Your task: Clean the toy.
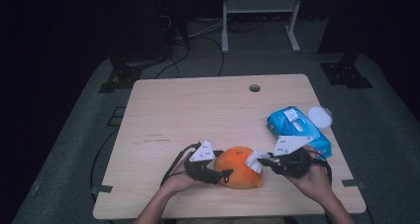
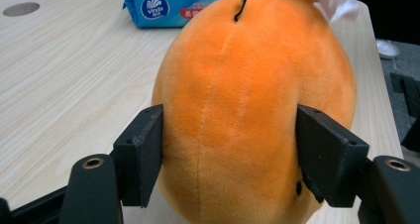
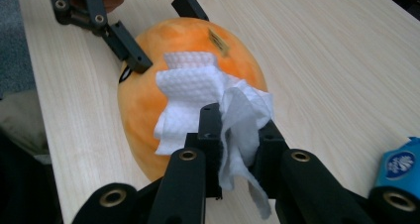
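Observation:
An orange plush fruit (image 1: 239, 166) lies on the wooden table (image 1: 198, 115) near its front edge. My left gripper (image 1: 223, 174) grips it from the left; in the left gripper view both pads press into the plush fruit (image 2: 252, 100), one on each side. My right gripper (image 1: 261, 160) comes in from the right, shut on a crumpled white tissue (image 1: 255, 159). In the right gripper view the tissue (image 3: 208, 92) is draped over the top of the plush fruit (image 3: 148, 92), pinched between the jaws of my right gripper (image 3: 237, 135). The left gripper (image 3: 143, 60) clamps the fruit's far end there.
A blue pack of tissues (image 1: 298, 129) lies at the right of the table, with a white round lid (image 1: 320, 117) beside it at the edge. A cable hole (image 1: 254, 88) sits near the far edge. Beyond the table stand a dark stand and a white frame.

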`<state>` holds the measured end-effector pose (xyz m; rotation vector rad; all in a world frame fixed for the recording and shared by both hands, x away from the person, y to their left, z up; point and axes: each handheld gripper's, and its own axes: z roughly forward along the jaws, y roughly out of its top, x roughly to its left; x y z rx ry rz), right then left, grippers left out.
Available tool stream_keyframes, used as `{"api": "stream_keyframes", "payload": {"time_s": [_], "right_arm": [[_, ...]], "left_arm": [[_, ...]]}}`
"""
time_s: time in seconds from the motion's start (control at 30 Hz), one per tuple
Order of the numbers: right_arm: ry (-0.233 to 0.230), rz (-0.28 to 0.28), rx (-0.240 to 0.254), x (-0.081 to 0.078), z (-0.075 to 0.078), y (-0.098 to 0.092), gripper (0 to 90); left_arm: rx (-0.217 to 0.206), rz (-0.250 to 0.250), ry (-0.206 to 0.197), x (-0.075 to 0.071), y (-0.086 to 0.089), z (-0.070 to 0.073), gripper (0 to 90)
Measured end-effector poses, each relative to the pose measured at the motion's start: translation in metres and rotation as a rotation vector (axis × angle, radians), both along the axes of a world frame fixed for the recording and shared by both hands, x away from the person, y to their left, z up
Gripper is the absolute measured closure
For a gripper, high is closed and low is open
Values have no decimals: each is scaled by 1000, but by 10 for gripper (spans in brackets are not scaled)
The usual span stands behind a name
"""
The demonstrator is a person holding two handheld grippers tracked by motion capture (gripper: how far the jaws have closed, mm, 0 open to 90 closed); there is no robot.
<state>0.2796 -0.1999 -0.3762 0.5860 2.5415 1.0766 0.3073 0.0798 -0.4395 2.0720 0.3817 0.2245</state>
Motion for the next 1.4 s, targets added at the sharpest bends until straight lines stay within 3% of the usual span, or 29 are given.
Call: {"api": "stream_keyframes", "payload": {"time_s": [0.17, 0.27, 0.37, 0.47, 0.6, 0.73, 0.8, 0.9, 0.97, 1.07, 1.23, 1.33, 1.4], "right_arm": [[-24, 35, -8, -5, -5, 14, 781], [-7, 67, 15, -4, -5, 11, 780], [18, 63, 28, -1, -7, 6, 781], [15, 59, 6, -1, -8, 3, 781], [5, 30, 10, 2, -6, 0, 781], [-17, -27, 59, 6, -3, -7, 782], [-5, -25, 70, 7, -2, -8, 782], [14, 13, 38, 5, -6, -3, 782], [11, 31, 42, 2, -4, -1, 782], [-7, 40, 31, 0, -1, 5, 782], [39, 77, 48, 3, -6, 2, 783], [64, 138, 35, 1, -8, 4, 782], [67, 156, 35, 0, -8, 6, 782]], "left_arm": [[7, 6, 10, 0, 0, -1, 286], [-8, 32, 45, 4, 3, -2, 282], [-6, 53, 59, 5, 4, -2, 285], [-10, 62, 62, 4, 2, -2, 291], [-6, 16, 17, -2, -2, 0, 302], [-3, -66, -41, -11, -8, 3, 306], [15, -66, -50, -13, -11, 4, 303], [20, -26, -19, -10, -9, 2, 307], [21, -10, -8, -10, -9, 2, 307], [24, -54, -21, -13, -10, 4, 293], [-42, -102, 66, -7, -2, 6, 202], [-39, -86, 96, -2, -3, 6, 110], [-30, -98, 120, -2, -7, 0, 97]]}}
